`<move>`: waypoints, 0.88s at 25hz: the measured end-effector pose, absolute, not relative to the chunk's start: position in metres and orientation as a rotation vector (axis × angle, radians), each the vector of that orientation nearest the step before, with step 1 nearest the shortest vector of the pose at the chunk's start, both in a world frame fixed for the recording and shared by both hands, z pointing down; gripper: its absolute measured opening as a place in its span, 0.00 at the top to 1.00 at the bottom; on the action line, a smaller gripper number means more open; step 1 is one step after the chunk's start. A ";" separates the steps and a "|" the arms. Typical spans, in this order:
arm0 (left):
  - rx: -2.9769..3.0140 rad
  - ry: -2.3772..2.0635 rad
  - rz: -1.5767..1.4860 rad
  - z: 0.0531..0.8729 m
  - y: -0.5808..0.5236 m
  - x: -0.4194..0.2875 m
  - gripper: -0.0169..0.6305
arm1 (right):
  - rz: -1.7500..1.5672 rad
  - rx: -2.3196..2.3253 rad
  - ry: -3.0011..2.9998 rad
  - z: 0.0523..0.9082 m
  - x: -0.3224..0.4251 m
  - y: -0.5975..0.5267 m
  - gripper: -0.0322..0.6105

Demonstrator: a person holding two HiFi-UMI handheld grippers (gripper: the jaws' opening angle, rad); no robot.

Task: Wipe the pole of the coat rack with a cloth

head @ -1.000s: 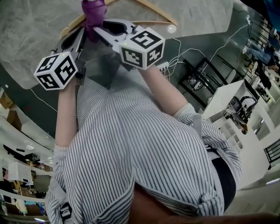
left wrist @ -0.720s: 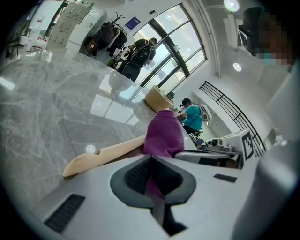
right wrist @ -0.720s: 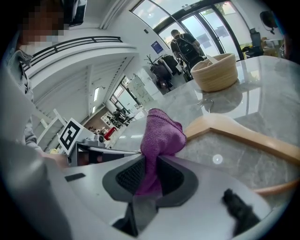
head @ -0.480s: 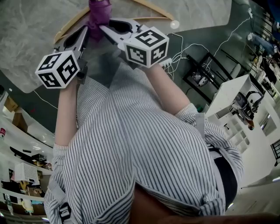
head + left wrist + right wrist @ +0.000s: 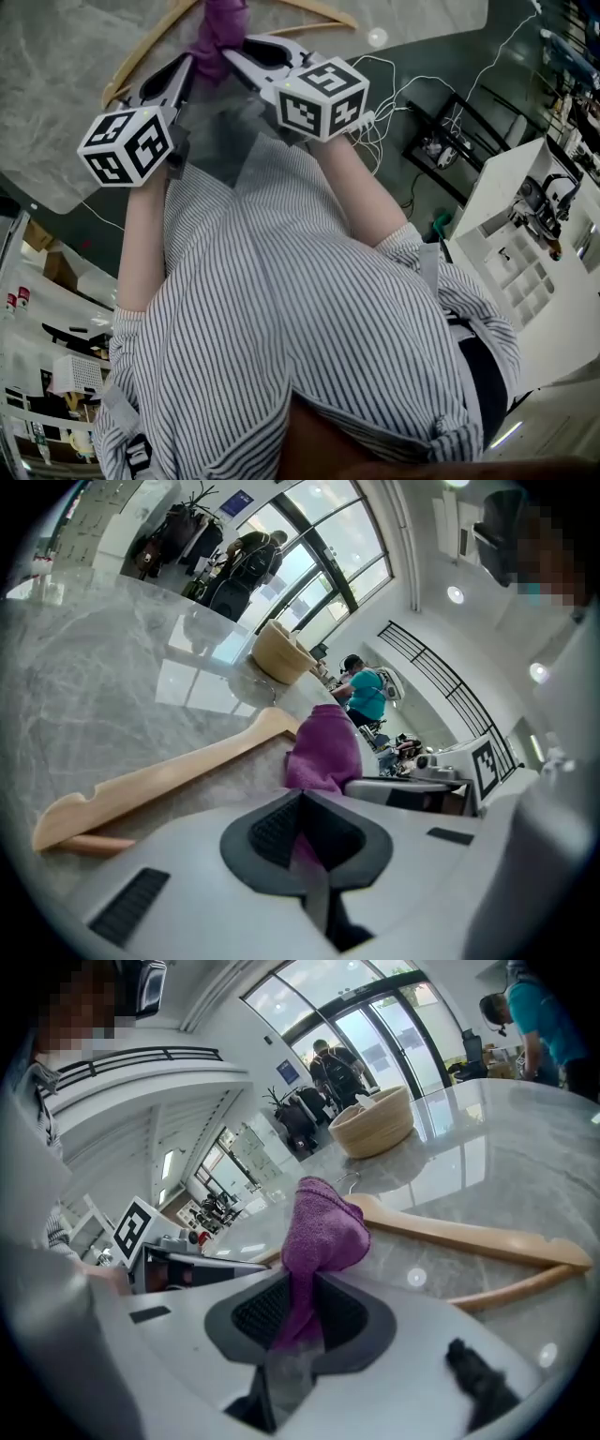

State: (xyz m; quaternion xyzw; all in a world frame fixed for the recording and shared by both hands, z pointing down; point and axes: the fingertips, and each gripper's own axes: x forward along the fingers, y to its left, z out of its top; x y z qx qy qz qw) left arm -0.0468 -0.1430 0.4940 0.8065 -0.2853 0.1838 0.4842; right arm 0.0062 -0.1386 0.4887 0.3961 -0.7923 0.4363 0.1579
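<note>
I find left gripper (image 5: 302,808) and right gripper (image 5: 295,1302) both clamped on the purple cloth (image 5: 323,1227) at the hanger (image 5: 159,780) near the table (image 5: 56,122) edge; I judge wiping is in hand, and the next stroke must follow the wood.

The head view's top edge crops the purple cloth (image 5: 223,28) and hanger (image 5: 131,70).

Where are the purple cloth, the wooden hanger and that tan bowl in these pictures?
purple cloth (image 5: 323,1227), right gripper view, its bunched top.
wooden hanger (image 5: 169,775), left gripper view, the middle of one arm.
tan bowl (image 5: 373,1124), right gripper view, its outer wall.
</note>
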 end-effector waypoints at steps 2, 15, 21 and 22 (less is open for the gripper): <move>1.971 -0.676 0.462 0.494 -0.142 -0.038 0.95 | 1.252 1.164 -2.257 0.488 0.018 -0.138 0.83; 2.019 -0.568 0.521 0.492 -0.140 0.009 0.95 | 1.304 1.331 -2.202 0.491 0.071 -0.129 0.83; 2.037 -0.513 0.542 0.491 -0.136 0.033 0.95 | 1.319 1.423 -2.171 0.493 0.101 -0.127 0.83; 2.042 -0.510 0.543 0.490 -0.136 0.036 0.95 | 1.320 1.437 -2.166 0.493 0.105 -0.126 0.83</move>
